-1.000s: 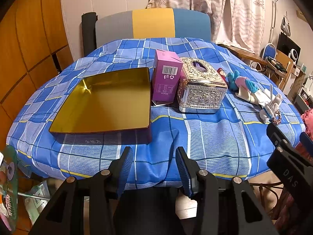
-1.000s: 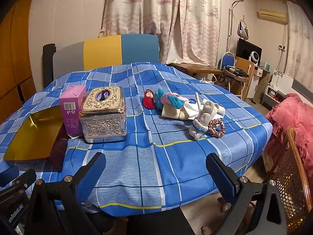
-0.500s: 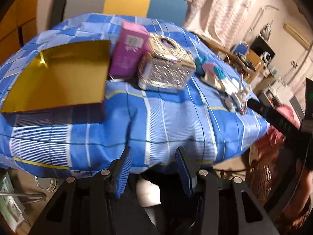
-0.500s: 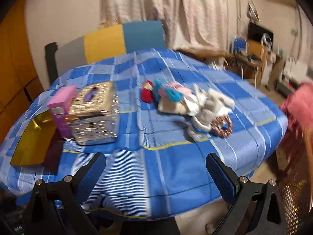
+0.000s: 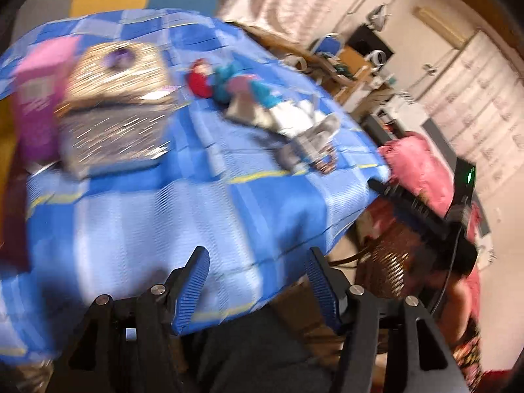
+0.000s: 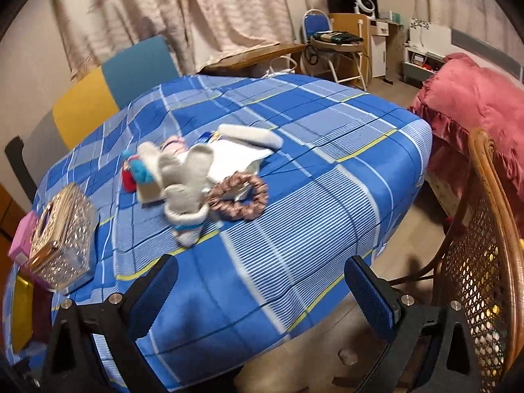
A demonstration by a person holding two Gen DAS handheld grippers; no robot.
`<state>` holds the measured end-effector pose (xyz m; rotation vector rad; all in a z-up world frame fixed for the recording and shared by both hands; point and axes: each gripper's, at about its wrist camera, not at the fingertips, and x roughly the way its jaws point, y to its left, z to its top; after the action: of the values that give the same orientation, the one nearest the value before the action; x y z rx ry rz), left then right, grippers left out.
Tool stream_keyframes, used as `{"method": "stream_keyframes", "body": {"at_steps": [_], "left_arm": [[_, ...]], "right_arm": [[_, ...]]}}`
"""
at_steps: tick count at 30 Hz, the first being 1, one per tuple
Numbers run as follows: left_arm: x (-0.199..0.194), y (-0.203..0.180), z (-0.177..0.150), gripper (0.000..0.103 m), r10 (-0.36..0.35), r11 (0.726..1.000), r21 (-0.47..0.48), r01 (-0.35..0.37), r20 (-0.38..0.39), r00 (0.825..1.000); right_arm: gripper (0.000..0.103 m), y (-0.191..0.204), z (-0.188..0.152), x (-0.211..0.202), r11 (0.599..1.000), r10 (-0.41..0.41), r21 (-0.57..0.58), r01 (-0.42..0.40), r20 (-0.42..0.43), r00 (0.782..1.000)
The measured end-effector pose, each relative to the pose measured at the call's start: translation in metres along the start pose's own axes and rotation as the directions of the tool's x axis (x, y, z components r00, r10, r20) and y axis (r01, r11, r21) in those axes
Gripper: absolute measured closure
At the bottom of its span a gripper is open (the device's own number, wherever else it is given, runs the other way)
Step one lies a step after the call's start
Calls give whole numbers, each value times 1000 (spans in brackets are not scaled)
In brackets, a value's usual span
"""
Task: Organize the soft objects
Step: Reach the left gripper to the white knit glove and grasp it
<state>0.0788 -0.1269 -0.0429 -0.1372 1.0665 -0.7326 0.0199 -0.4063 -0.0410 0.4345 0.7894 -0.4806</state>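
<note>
A pile of soft things lies on the blue checked tablecloth [image 6: 327, 150]: a grey plush rabbit [image 6: 186, 180], a brown scrunchie [image 6: 239, 196], white folded cloth [image 6: 239, 154], a teal and pink toy [image 6: 140, 167] and a red one [image 6: 128, 181]. In the blurred left wrist view the pile [image 5: 262, 108] lies right of centre. My right gripper [image 6: 262, 288] is open and empty at the table's near edge, short of the rabbit. My left gripper [image 5: 258, 278] is open and empty at the near edge; the right gripper shows at its right [image 5: 409, 209].
An ornate silver tissue box [image 6: 62, 239] and a pink carton [image 6: 19, 242] stand at the left, beside a gold tray [image 6: 19, 311]. A wicker chair [image 6: 484, 262] and a pink bedspread [image 6: 475, 104] stand to the right. A colour-block chair [image 6: 108, 85] is behind the table.
Both grippers swung right toward the soft pile. The right one moved closer to the rabbit and scrunchie. The left gripper's jaws opened wider. The gold tray left most of the left view.
</note>
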Motion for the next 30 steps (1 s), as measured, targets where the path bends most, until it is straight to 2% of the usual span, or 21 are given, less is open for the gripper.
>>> {"method": "stream_keyframes", "body": {"at_steps": [3,5,8,13,21,22,23,25,30], "left_arm": [[25,-12,22,42,-59,997,53,58,31,998],[46,-21,36,37,-89,990,112,86,28,996],[83,-33,53,28,-27,985,172,27,0,1000],[132,-52,76,28,-25,975,219,33,-41,999],[164,-80,102,30,34,943,332,-25,-21,999],[171,-82,105,34,41,943,332,-33,-17,999],[175,-81,108,44,51,943,331,-42,-17,999],[181,-80,110,59,63,940,338,-51,-27,998],[175,-74,104,66,59,921,387,-52,-6,998]], "right_arm": [[0,-12,1,2,999,-13,36,12,24,1000],[0,-14,1,6,1000,-14,22,14,31,999],[0,-16,-2,11,1000,20,-10,-20,54,998],[0,-24,-6,24,999,32,-10,-32,14,999],[0,-41,-10,39,998,56,28,-55,-47,997],[0,-42,-11,40,998,58,29,-56,-52,997],[0,-42,-11,41,998,60,29,-59,-54,997],[0,-43,-12,43,997,68,28,-67,-58,996],[0,-38,-6,48,997,73,9,-73,-56,996]]}}
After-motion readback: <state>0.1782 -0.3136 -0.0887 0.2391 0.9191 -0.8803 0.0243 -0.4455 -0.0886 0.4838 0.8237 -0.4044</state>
